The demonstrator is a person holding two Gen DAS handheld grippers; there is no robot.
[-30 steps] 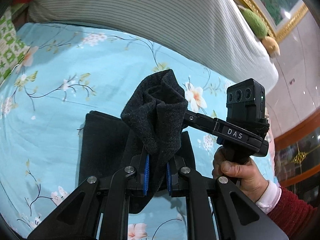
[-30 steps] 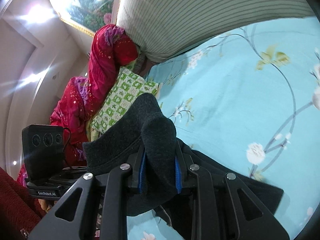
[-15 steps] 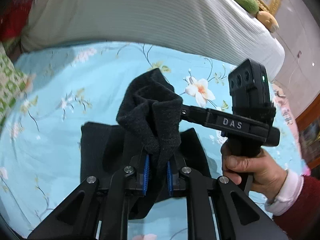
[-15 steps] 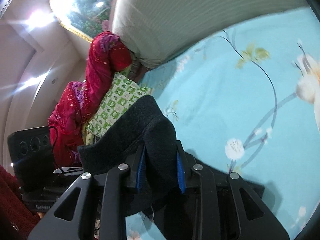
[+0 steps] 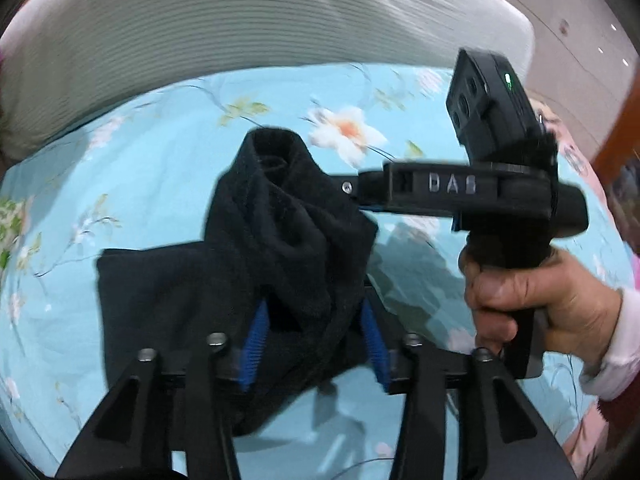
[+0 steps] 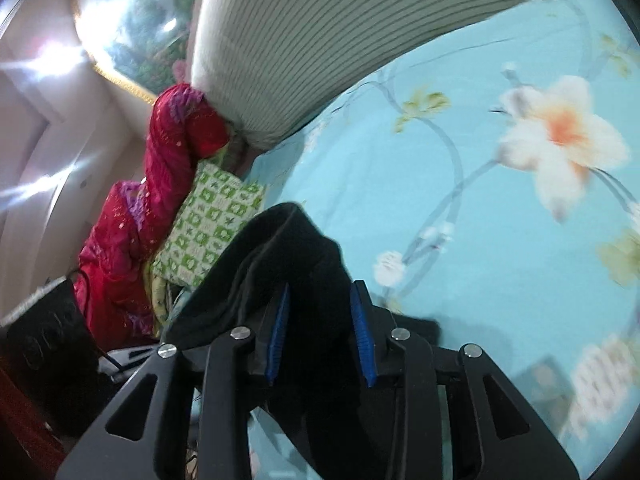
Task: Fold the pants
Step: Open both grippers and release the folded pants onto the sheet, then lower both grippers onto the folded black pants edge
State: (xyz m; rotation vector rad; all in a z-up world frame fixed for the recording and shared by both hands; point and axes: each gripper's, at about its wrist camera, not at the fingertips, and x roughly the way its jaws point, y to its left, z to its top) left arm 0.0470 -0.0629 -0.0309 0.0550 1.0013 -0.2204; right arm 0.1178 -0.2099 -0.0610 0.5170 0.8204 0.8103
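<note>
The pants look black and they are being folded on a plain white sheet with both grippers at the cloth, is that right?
Not quite: the sheet is light blue with a flower print, not plain white, as both wrist views show. The pants are black, and both the left gripper and the right gripper have the cloth between their opening jaws.

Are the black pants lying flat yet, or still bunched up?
Still bunched: the black pants stand in a raised hump between the opening left gripper's pads, over a flat folded part on the bedsheet.

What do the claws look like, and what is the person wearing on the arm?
Each claw, left claw and right claw, is black with blue ridged pads and silver bolts. The right one's body reads "DAS" and carries a boxy black camera with a green light. The sleeve is white-cuffed under red.
</note>
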